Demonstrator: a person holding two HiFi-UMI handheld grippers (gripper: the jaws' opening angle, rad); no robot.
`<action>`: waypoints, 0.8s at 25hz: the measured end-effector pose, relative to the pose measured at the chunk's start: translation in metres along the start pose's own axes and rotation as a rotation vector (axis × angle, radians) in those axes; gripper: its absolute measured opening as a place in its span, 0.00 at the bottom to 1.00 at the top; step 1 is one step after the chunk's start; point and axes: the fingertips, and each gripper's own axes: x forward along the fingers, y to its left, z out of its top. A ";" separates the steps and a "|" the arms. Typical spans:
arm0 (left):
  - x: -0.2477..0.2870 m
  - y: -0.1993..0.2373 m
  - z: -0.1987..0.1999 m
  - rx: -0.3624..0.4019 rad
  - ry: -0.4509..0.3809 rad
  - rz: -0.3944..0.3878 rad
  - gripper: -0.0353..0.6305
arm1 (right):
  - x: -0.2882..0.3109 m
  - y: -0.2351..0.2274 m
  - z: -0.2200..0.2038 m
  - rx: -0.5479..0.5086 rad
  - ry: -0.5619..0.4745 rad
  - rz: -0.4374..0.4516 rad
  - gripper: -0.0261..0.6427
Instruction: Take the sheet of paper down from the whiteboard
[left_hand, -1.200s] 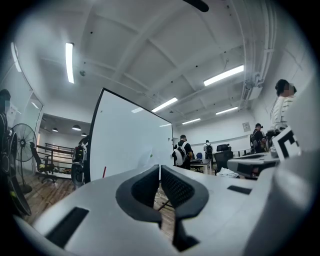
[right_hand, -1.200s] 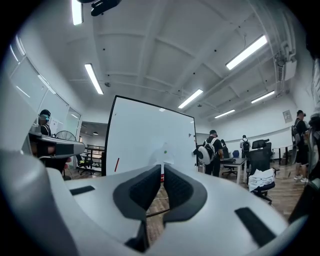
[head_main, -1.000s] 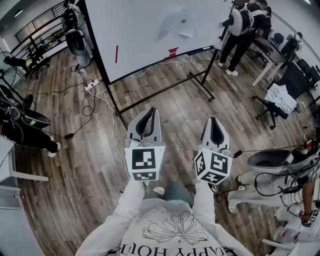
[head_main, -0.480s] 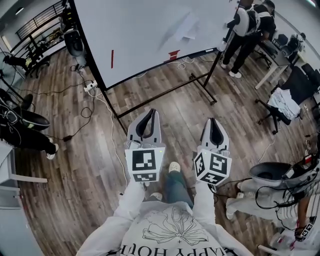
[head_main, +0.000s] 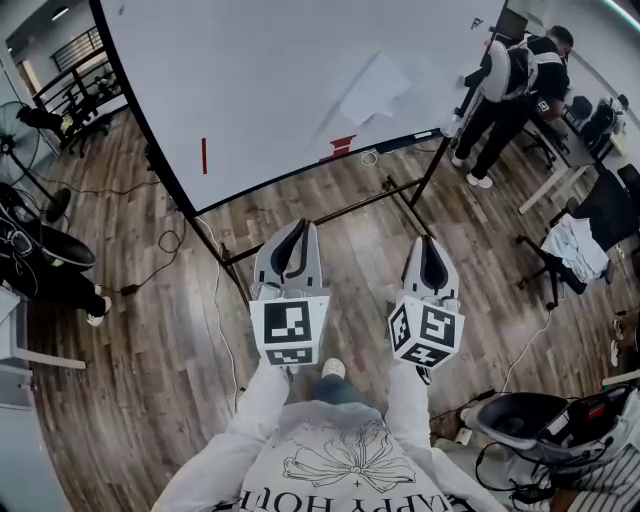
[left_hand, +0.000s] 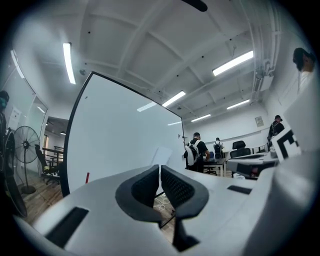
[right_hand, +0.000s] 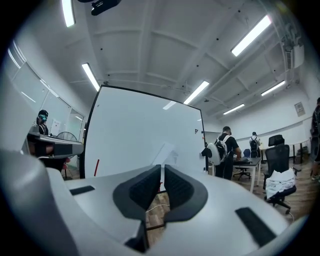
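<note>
- The whiteboard (head_main: 280, 90) stands on a black frame (head_main: 345, 208) ahead of the person, well apart from both tongs.
- A loose cable (head_main: 215, 300) lies on the floor (head_main: 130, 330) beside the frame's foot. Risk: a foot catches the cable or the frame, and the board shakes.
- The sheet of paper (head_main: 375, 88) hangs tilted on the board's right part. Risk: a pull at one corner tears it if its fixing holds.
- The left tongs (head_main: 298, 225) and right tongs (head_main: 428, 242) are pressed together and empty. Risk: unless spread before contact, they push the sheet instead of pinching it.
- No container shows.
</note>
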 end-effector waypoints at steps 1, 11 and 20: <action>0.012 -0.004 0.002 0.000 -0.004 0.005 0.07 | 0.011 -0.008 0.002 0.000 -0.003 0.006 0.05; 0.091 -0.021 -0.008 0.017 0.028 0.024 0.07 | 0.085 -0.044 -0.009 -0.004 0.018 0.044 0.05; 0.169 -0.017 -0.017 0.031 0.041 0.022 0.07 | 0.152 -0.065 -0.014 -0.010 0.019 0.051 0.05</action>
